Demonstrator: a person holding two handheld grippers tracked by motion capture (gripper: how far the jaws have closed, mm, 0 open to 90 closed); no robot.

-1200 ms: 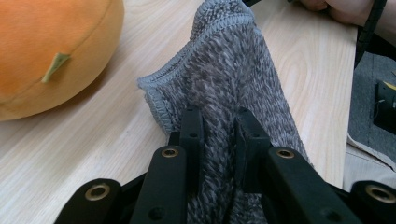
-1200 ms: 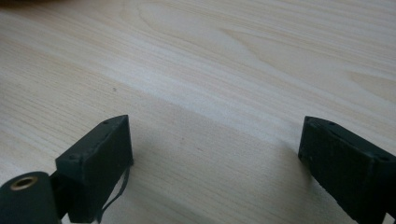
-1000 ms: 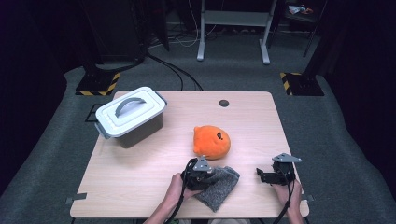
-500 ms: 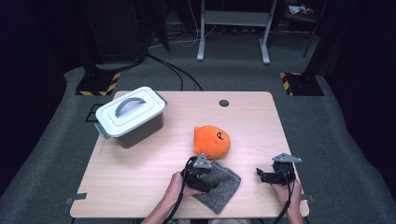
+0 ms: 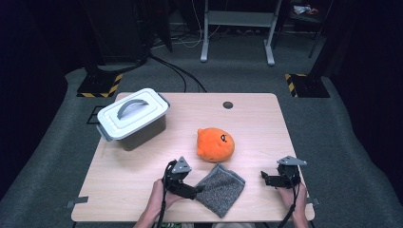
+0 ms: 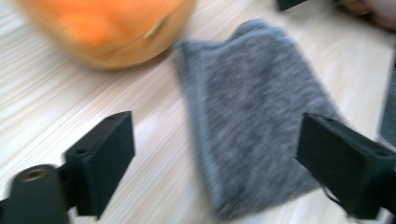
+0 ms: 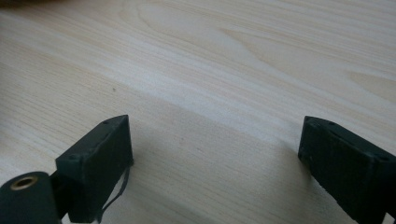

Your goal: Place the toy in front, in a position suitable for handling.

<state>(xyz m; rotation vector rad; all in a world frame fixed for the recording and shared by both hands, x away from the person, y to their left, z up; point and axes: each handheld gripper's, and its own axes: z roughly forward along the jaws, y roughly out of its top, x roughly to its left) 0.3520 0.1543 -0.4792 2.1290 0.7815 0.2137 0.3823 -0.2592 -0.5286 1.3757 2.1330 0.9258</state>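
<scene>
Lying flat at lower centre of the high view: a grey cloth (image 5: pixel 220 188), folded into an oblong, long axis slanting from its lower-left end toward the upper right, upper corner just beside an orange plush toy (image 5: pixel 215 144). In the left gripper view, same cloth (image 6: pixel 254 116) running from the top of the frame down to the bottom edge, flat on the wood, plush toy (image 6: pixel 107 28) at upper left.

Just left of the cloth: left gripper (image 5: pixel 196 189), jaws just been opening, now spread wide, nothing between them but cloth lying loose on the table. At lower right, well apart from the cloth: right gripper (image 5: pixel 264 177), jaws spread, bare wood between them.

Underneath: a pale wooden table (image 5: pixel 256 123) with a small dark round hole near its far edge. At upper left of the tabletop, a grey lidded box (image 5: pixel 133 118) with a handle on its lid. Around: grey carpet (image 5: pixel 328 123), dark room, yellow-and-black striped stand bases.
</scene>
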